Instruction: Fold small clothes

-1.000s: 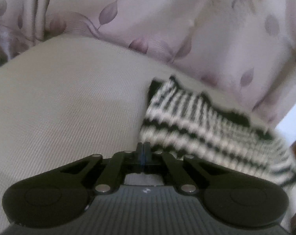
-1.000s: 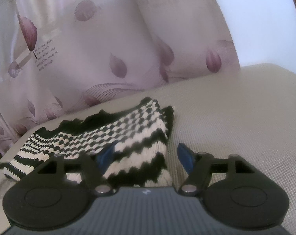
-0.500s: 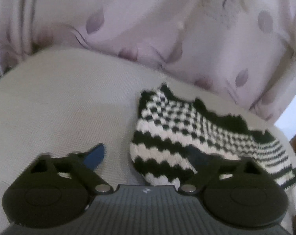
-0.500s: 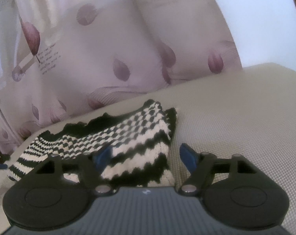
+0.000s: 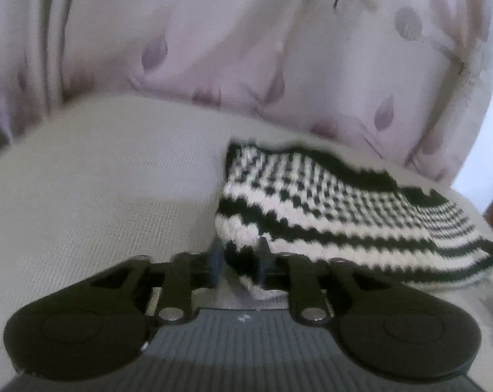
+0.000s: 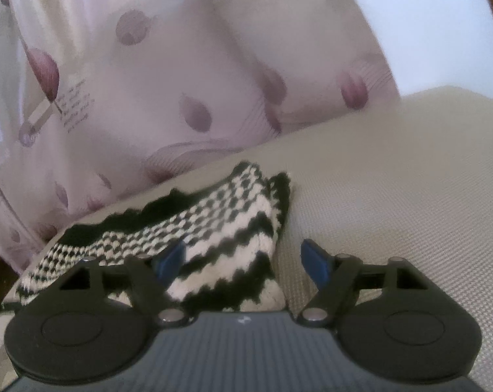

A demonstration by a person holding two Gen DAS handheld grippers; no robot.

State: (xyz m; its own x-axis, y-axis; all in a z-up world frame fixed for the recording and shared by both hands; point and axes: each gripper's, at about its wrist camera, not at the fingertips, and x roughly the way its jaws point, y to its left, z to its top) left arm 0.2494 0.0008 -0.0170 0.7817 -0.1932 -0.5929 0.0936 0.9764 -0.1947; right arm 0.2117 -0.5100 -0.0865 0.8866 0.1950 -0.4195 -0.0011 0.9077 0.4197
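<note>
Knitwear corner sits pinched in left jaws; right jaws gape wide, empty; curtain script is unreadable.

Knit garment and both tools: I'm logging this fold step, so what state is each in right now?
Left tool: shut on the knit garment's near corner.
Right tool: open, straddling the garment's near corner, not gripping.
Knit garment: black-and-white, lying folded on the beige cushion.
Floral curtain: hanging behind the cushion.

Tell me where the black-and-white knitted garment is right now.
The knitted garment lies on the beige cushion below the floral curtain. The left claw pinches its near corner; the open right claw straddles its other end.
</note>
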